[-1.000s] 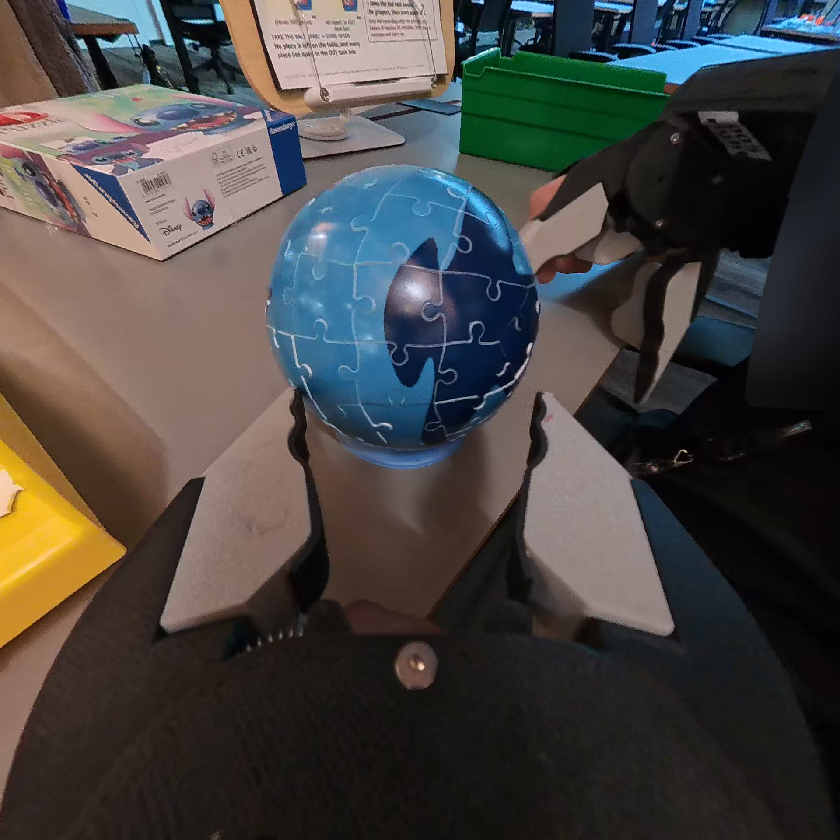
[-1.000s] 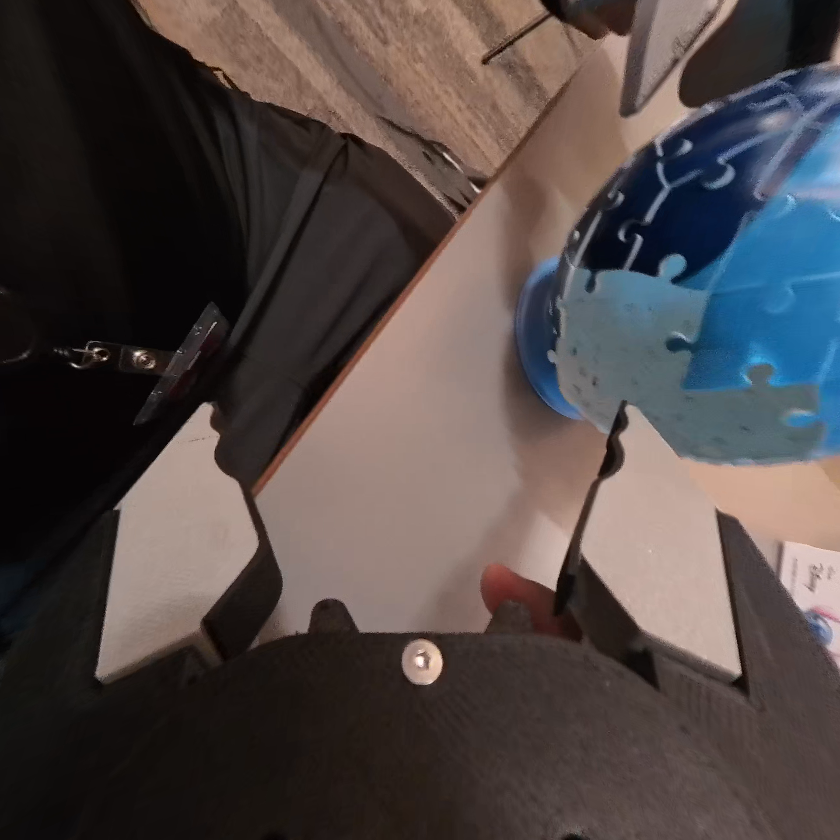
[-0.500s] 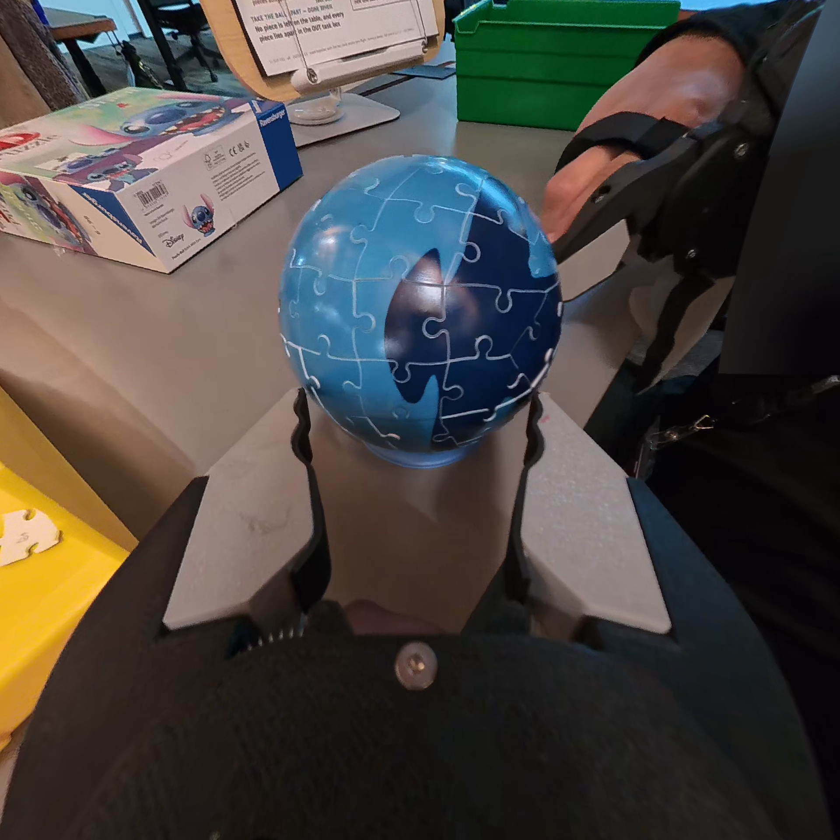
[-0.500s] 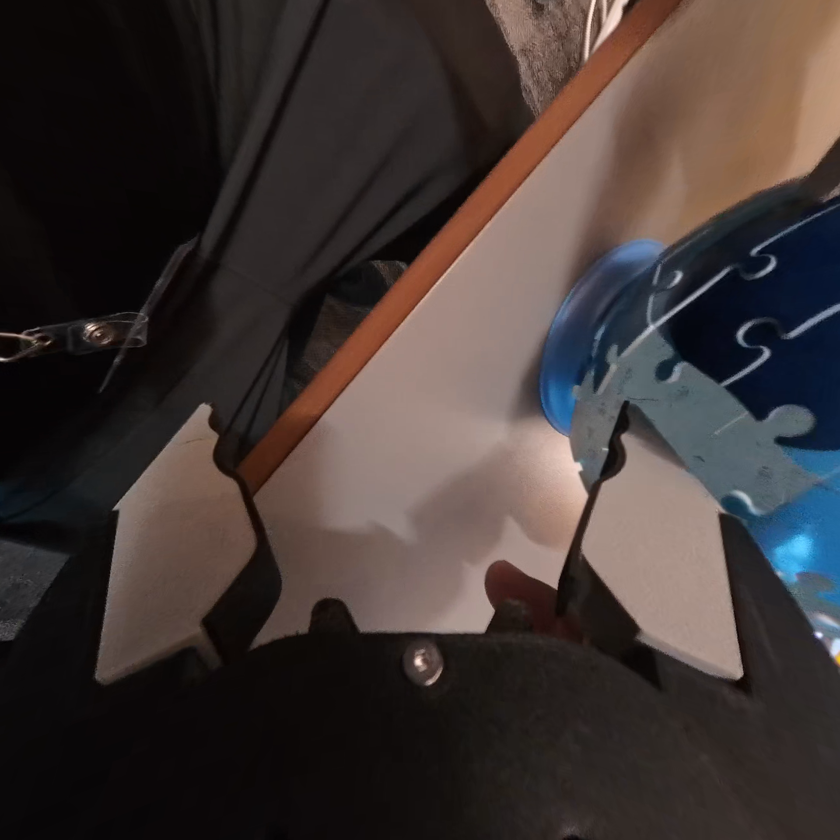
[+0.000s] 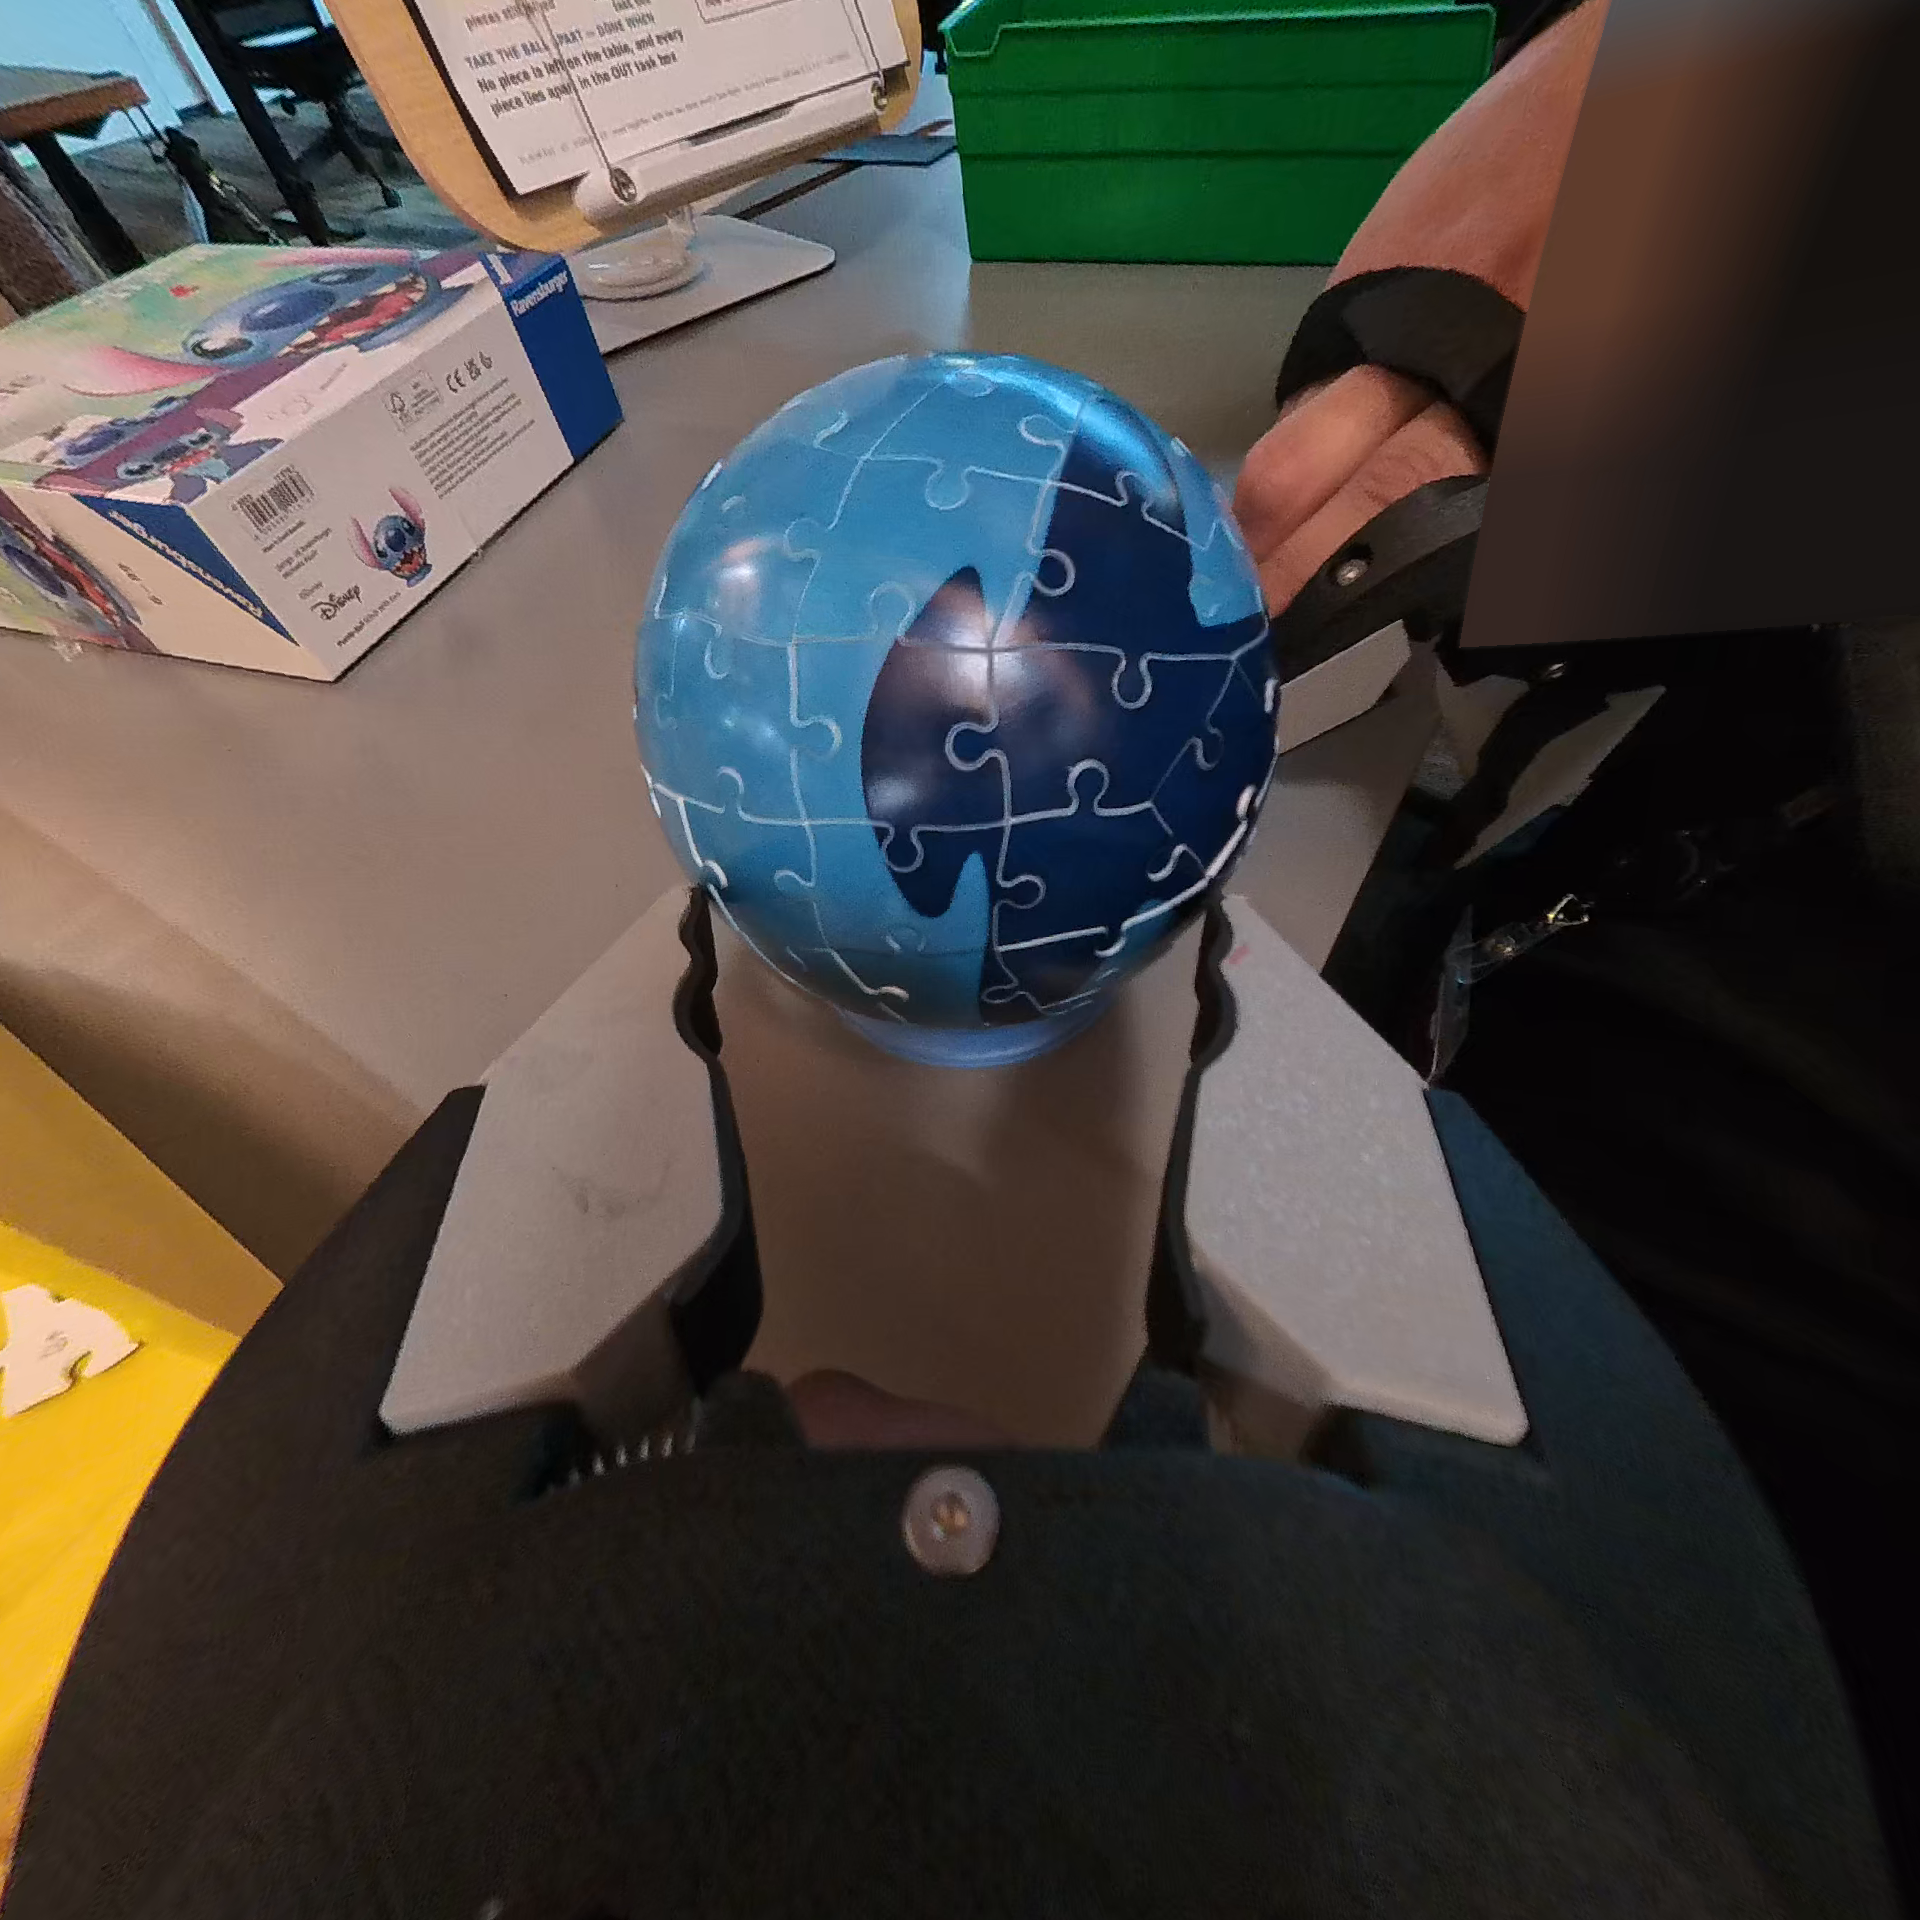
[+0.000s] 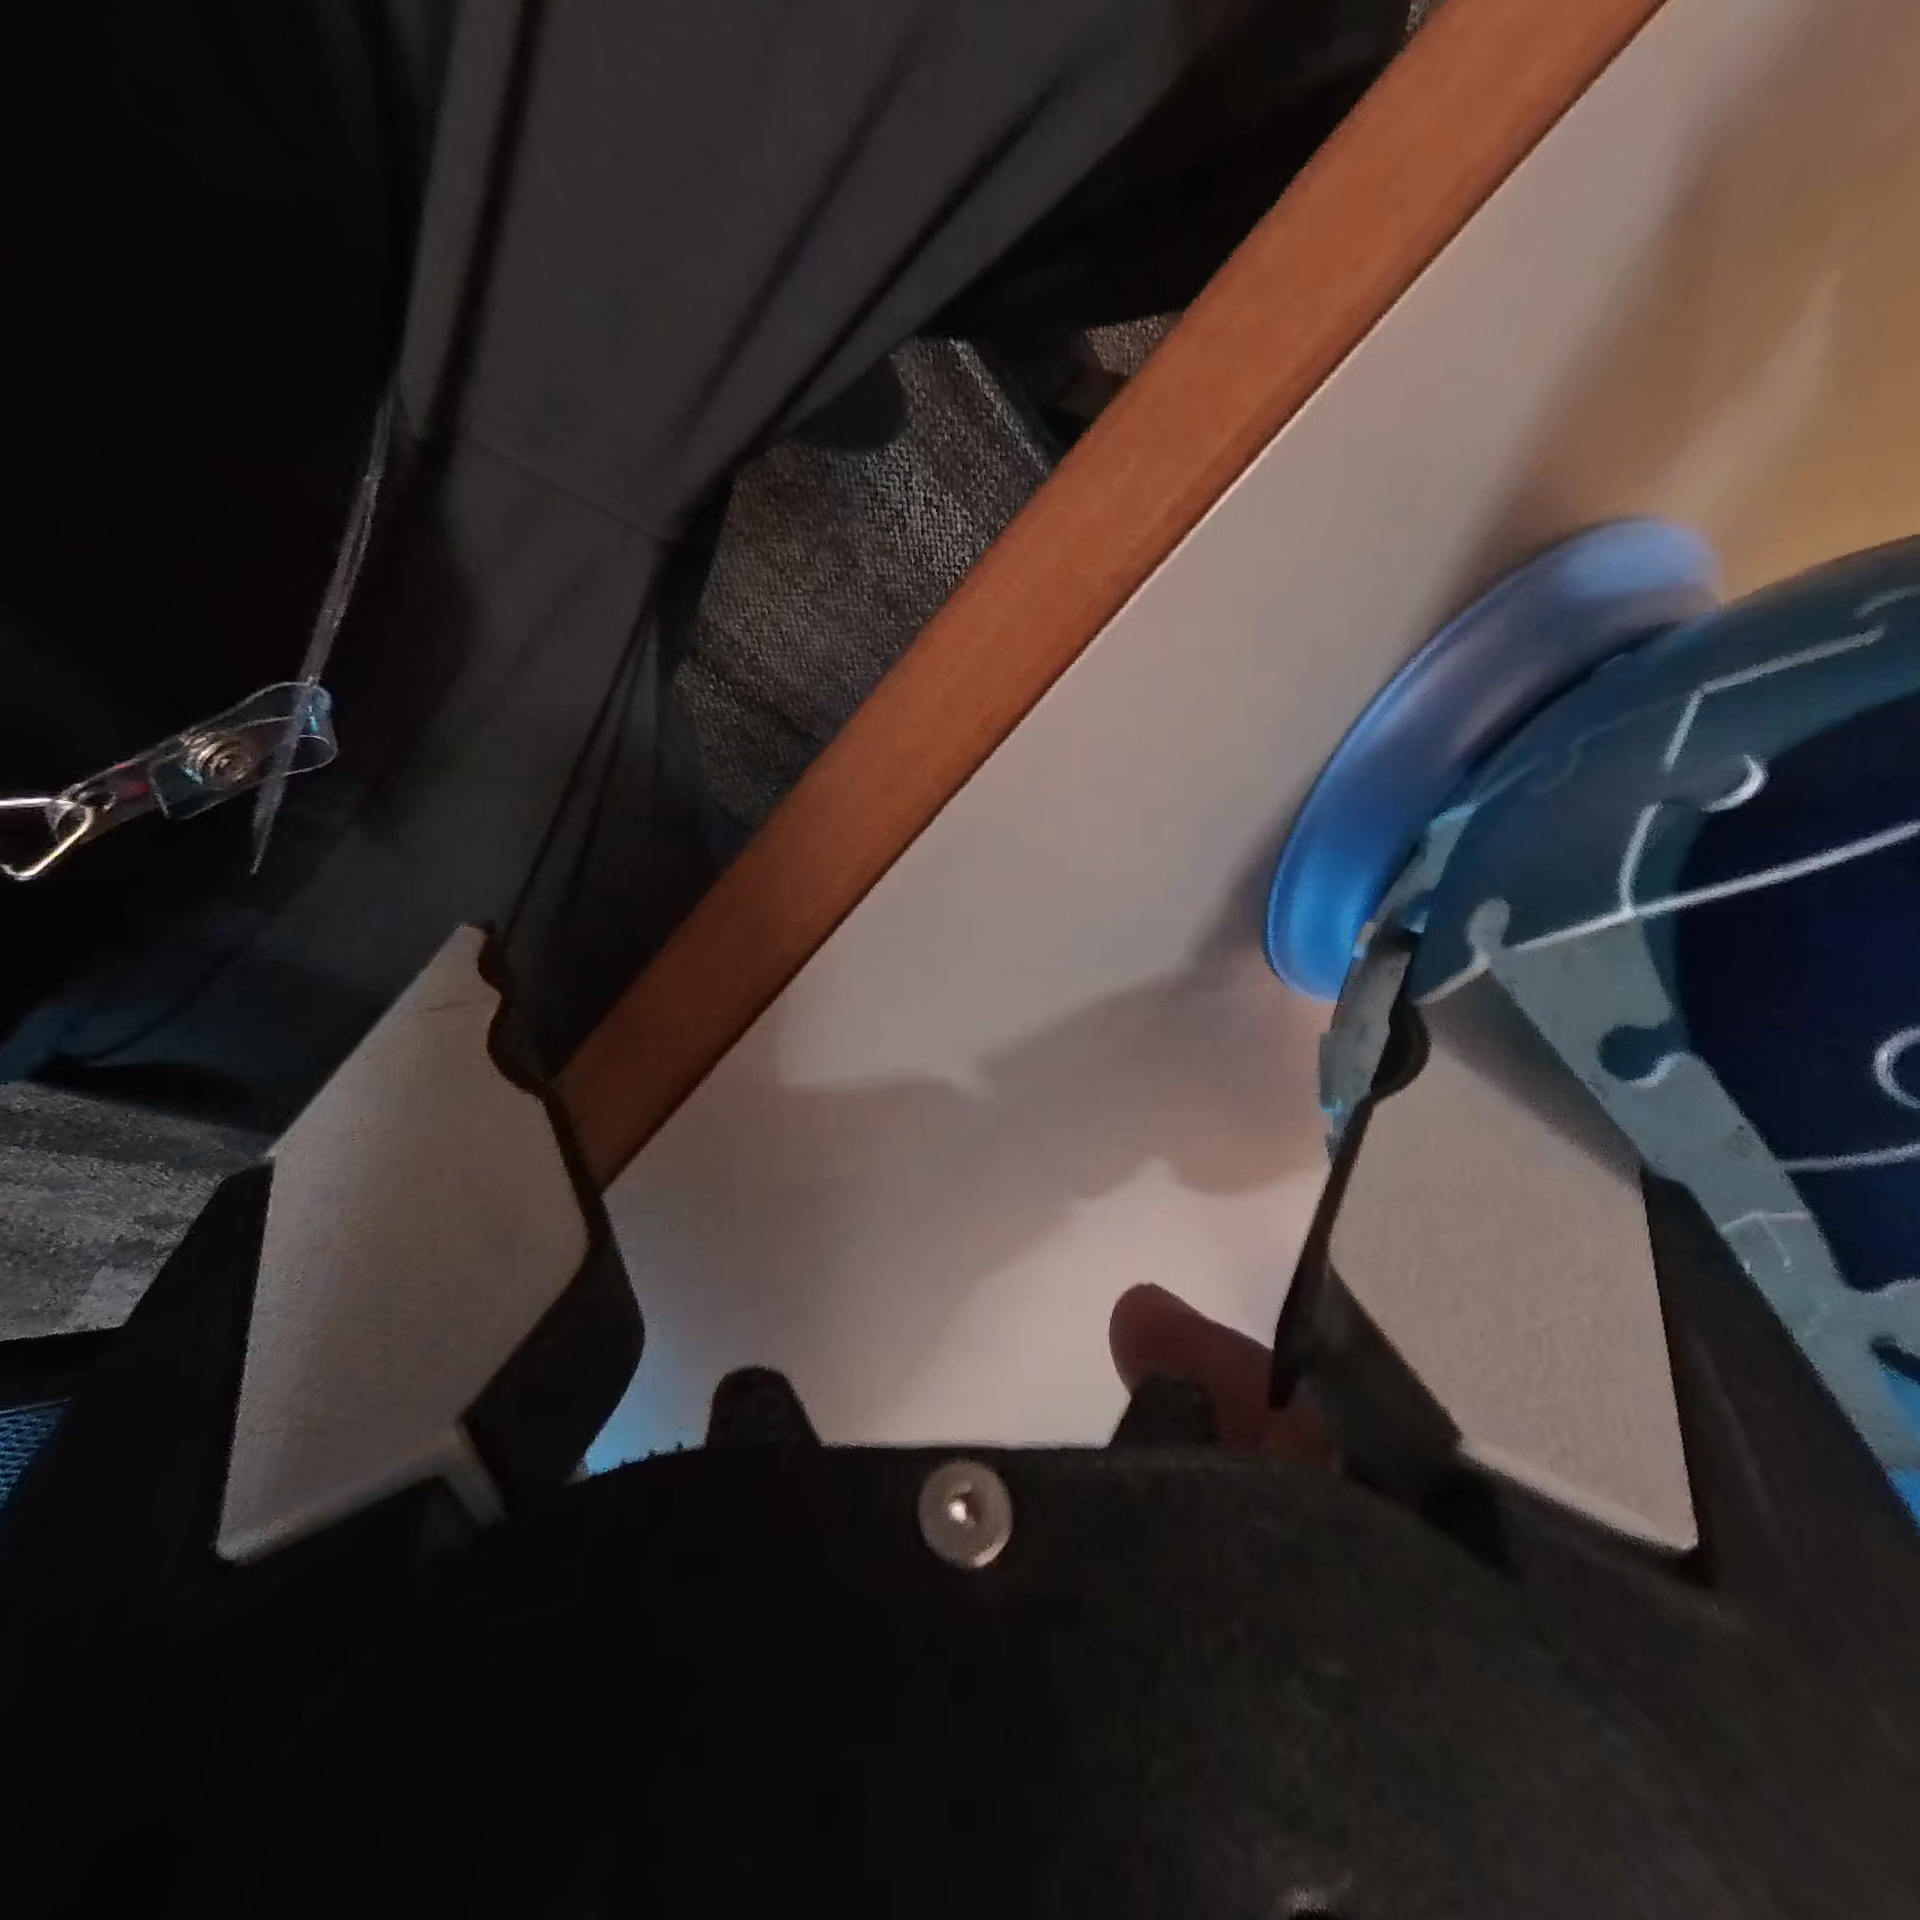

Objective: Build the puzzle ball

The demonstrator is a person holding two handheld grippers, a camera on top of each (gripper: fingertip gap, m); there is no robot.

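Observation:
The blue puzzle ball stands assembled on a blue ring stand near the table's edge. My left gripper is open, with its tips on either side of the ball's lower part, just in front of it. My right gripper is open and empty. Its right fingertip rests against the ball low down, next to the stand. In the left wrist view the right gripper shows at the ball's right side, partly hidden behind it.
A puzzle box lies at the left. A stand with a sheet and a green bin are at the back. A yellow tray holds a white piece. The table's brown edge runs past the person's dark clothing.
My left gripper has moved closer to the ball. My right gripper has swung in against the ball's right side and down toward the stand. Both stayed open.

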